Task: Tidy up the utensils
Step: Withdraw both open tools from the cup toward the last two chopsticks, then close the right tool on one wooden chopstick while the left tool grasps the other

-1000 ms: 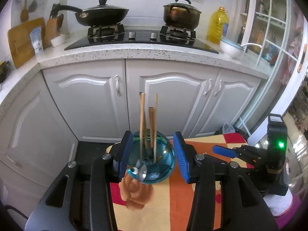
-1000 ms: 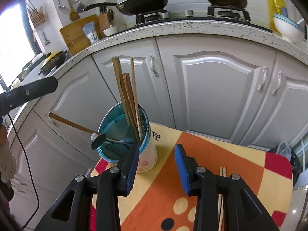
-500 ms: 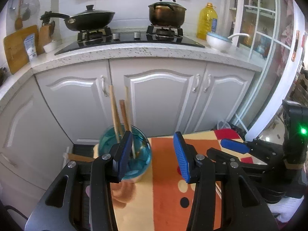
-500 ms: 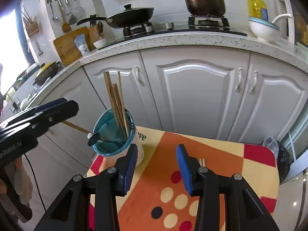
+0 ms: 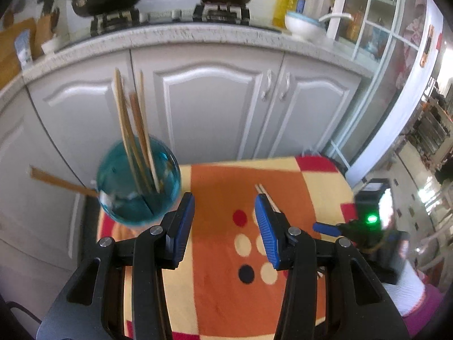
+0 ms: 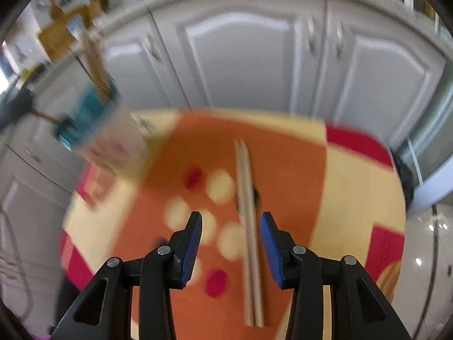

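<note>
Right hand-held gripper [image 6: 230,231] open above chopsticks [image 6: 249,226], holding nothing, left hand-held gripper [image 5: 225,209] wide, empty

I can read no text in my two views. The yellow oil bottle [image 5: 288,2] has a blue label, and the white side of the utensil cup [image 6: 113,144] has some print, but both are too blurred.

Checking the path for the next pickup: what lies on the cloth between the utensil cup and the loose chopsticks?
Only bare patterned cloth between the cup and chopsticks, in the right wrist view.
</note>
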{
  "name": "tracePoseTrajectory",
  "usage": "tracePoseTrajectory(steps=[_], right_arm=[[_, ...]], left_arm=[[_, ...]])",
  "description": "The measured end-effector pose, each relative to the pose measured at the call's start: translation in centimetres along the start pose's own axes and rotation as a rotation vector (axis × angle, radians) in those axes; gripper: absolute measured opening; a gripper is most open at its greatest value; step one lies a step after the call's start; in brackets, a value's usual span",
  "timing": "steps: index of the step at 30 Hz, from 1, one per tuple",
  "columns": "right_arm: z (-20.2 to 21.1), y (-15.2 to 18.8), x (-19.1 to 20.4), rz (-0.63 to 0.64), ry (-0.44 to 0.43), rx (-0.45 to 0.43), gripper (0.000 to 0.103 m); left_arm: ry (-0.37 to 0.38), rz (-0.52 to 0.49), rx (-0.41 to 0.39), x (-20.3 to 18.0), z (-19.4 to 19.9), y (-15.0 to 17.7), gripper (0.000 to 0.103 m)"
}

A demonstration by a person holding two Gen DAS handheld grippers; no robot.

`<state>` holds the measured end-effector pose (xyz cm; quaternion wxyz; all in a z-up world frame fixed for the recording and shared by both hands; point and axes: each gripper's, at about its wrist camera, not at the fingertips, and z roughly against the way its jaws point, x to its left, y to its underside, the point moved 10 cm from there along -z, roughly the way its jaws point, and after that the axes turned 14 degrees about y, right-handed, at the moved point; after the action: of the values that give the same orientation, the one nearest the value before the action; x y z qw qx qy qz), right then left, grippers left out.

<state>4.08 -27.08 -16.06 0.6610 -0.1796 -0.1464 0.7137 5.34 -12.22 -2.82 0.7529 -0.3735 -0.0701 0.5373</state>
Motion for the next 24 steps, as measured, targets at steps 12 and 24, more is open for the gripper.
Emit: tracePoseTrajectory(steps=[12, 24], right_arm=[[-5.4, 2.2, -2.0, 0.015, 0.071, 0.059, 0.041], [-6.2, 2.2, -2.2, 0.082, 0.094, 0.075, 0.040]], left_arm=[[0.038, 0.019, 0.090, -0.9, -3.5, 2.1, 0.043], [0.058, 0.028, 0.137, -1.2, -5.2, 3.0, 0.043]])
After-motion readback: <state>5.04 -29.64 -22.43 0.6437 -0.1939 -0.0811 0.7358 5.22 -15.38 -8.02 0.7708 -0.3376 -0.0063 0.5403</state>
